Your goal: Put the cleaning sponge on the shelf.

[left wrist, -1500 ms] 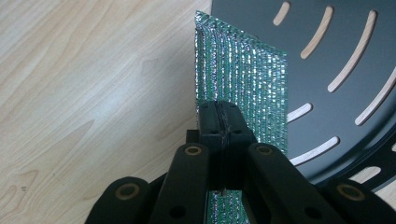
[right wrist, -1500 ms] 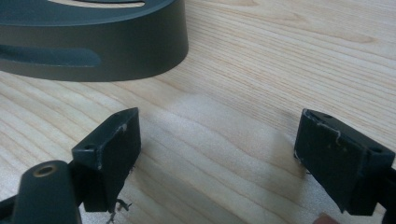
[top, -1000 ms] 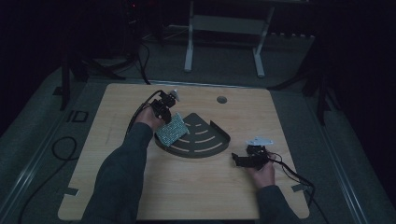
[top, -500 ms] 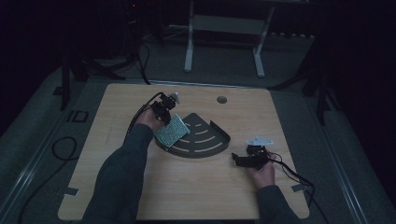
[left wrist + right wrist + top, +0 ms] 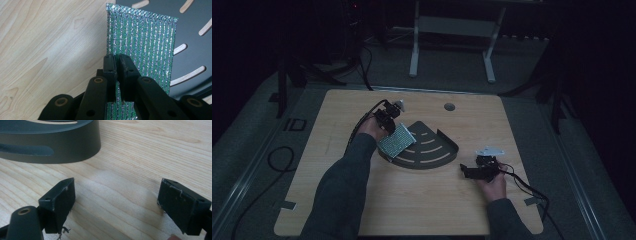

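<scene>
- Left gripper (image 5: pixel 117 58) is clamped on the green scouring pad (image 5: pixel 147 42), which stands out ahead of its jaws, over the dark slotted tray (image 5: pixel 192 32) edge.
- Right gripper (image 5: pixel 116 195) gapes wide above bare table (image 5: pixel 140 155); the tray sits ahead, apart.

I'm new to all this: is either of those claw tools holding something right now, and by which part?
The left gripper pinches the green sparkly scouring pad near one long edge, over the dark slotted tray. The right gripper is open, holding nothing.

dim room; wooden table (image 5: pixel 422 200) on grey floor (image 5: pixel 247 150), white stand (image 5: pixel 452 30) behind.
</scene>
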